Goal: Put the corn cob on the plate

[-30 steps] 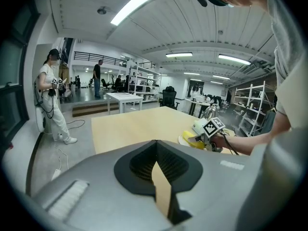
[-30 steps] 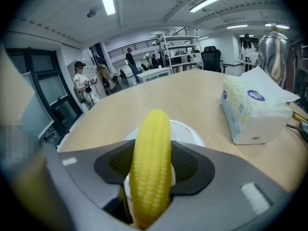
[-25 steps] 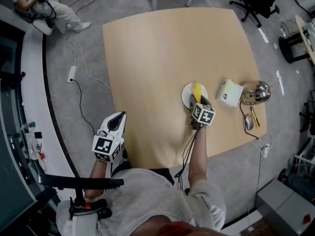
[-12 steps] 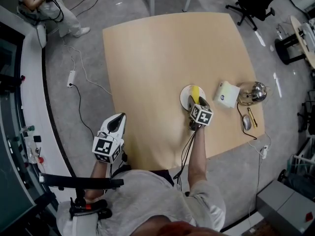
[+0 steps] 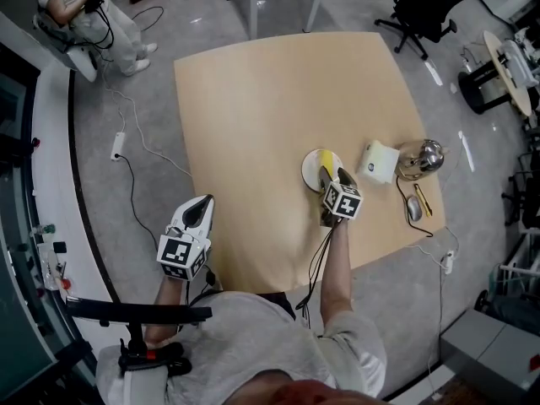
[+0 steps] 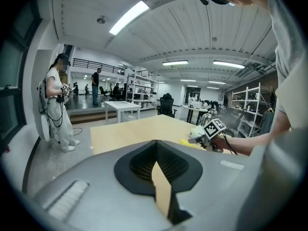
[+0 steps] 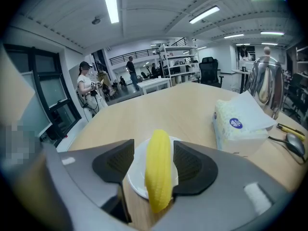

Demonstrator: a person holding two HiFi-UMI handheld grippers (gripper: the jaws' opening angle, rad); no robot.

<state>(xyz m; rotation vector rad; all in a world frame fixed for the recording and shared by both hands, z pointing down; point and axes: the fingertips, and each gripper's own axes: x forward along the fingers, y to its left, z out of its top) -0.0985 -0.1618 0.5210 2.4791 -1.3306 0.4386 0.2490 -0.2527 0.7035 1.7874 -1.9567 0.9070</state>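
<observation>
Progress: found corn cob [image 7: 158, 170] lying on plate [image 7: 137, 177] near table's [image 5: 253, 99] near edge (one end overhanging the rim). Saw right gripper [image 7: 153, 163] jaws wide, just opened, cob between them unpressed; left gripper [image 6: 158, 165] jaws narrow, empty. Judged only withdrawal left.

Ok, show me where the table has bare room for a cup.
The table is bare across its far half and its left side, from the plate out to the edges. The right side is crowded: tissue box, kettle, mouse, pen.

Head view looks steeply down; both gripper views share the table [image 5: 253, 99].
</observation>
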